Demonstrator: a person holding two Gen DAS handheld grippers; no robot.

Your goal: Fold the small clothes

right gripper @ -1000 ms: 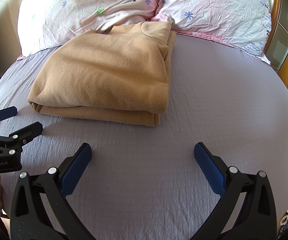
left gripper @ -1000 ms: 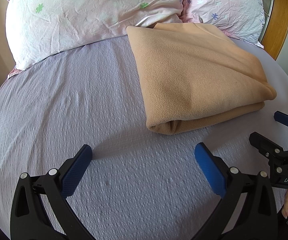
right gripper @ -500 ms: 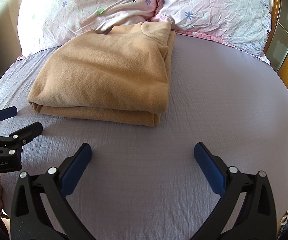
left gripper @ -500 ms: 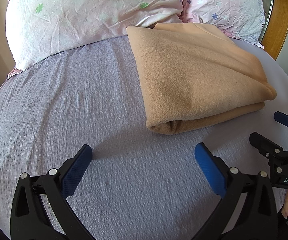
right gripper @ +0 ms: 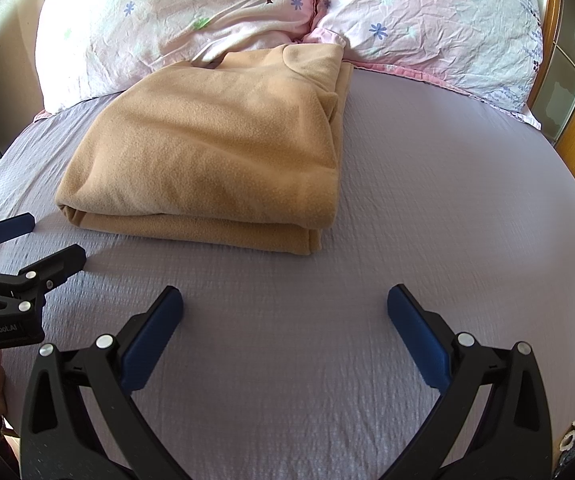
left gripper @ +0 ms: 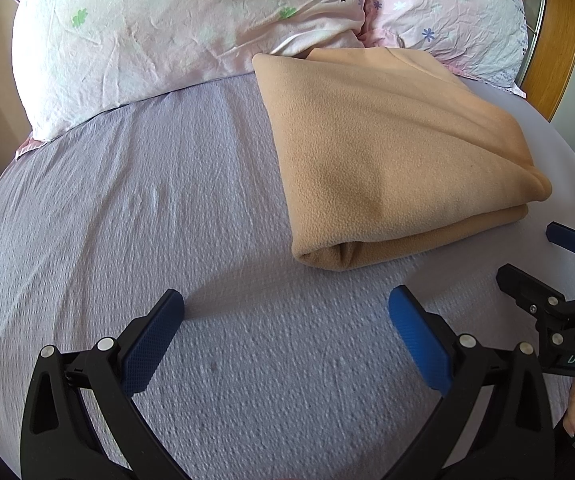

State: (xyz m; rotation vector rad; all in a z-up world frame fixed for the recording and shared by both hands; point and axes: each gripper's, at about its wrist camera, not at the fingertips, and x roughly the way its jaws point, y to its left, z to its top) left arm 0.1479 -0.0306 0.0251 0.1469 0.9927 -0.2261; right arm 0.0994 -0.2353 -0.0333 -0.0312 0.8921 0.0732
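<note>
A tan fleece garment [left gripper: 387, 152] lies folded in a neat rectangle on the lilac bed sheet [left gripper: 147, 240], its far end against the pillows. It also shows in the right wrist view [right gripper: 223, 152]. My left gripper [left gripper: 285, 320] is open and empty, hovering over bare sheet in front of the garment's near left corner. My right gripper [right gripper: 285, 318] is open and empty, over bare sheet in front of the garment's near right corner. Each gripper shows at the edge of the other's view: the right one [left gripper: 527, 256], the left one [right gripper: 51, 240].
Two pink flowered pillows [right gripper: 191, 12] [right gripper: 439, 20] lie along the head of the bed. A wooden headboard or door frame [left gripper: 559, 40] stands at the far right. The sheet [right gripper: 447, 200] stretches right of the garment.
</note>
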